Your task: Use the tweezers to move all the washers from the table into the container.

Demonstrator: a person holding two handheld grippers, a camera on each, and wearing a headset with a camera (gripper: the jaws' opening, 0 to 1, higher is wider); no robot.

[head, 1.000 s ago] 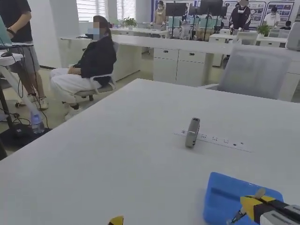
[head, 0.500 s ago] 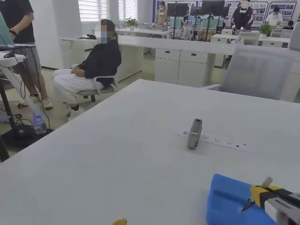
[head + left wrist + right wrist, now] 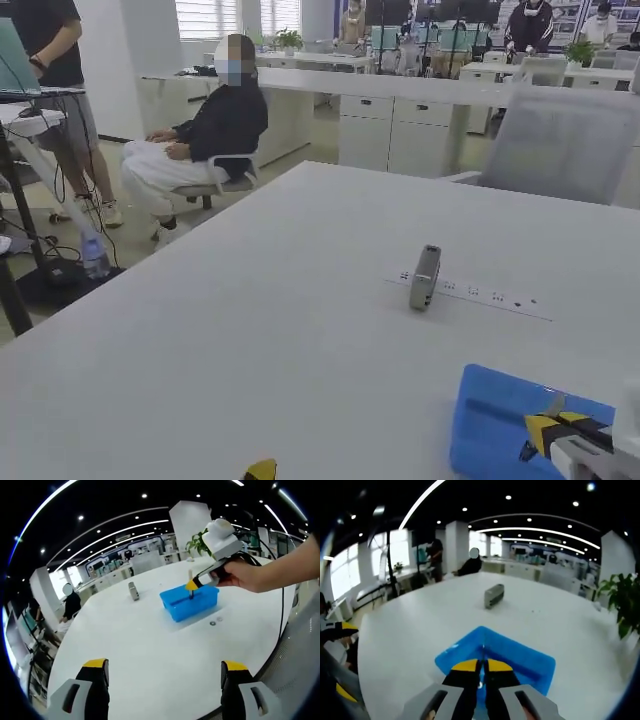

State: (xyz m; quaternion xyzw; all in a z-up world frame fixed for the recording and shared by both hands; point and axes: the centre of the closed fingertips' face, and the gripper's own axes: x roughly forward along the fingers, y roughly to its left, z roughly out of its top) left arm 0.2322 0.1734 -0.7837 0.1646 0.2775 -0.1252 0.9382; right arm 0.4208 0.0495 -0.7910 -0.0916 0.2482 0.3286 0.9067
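- Blue plastic container [image 3: 187, 604] sits on the white table [image 3: 150, 640]. Small washers [image 3: 212, 623] lie on the table just beside it, at its 5 o'clock in the left gripper view.
- Right gripper [image 3: 480, 666] fingers are pinched narrow on the tweezers [image 3: 190, 594], whose tips hang over the container.
- Left gripper [image 3: 165, 667] fingers stand wide, holding nothing.
- Washers look thin, light and slippery, so they are probably best nipped across the ring, one tip through the hole.

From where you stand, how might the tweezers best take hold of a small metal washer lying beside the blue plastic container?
Probably by its rim, from straight above, one tweezer tip through the hole: the small metal washer lies flat on the white table, beside the blue plastic container.
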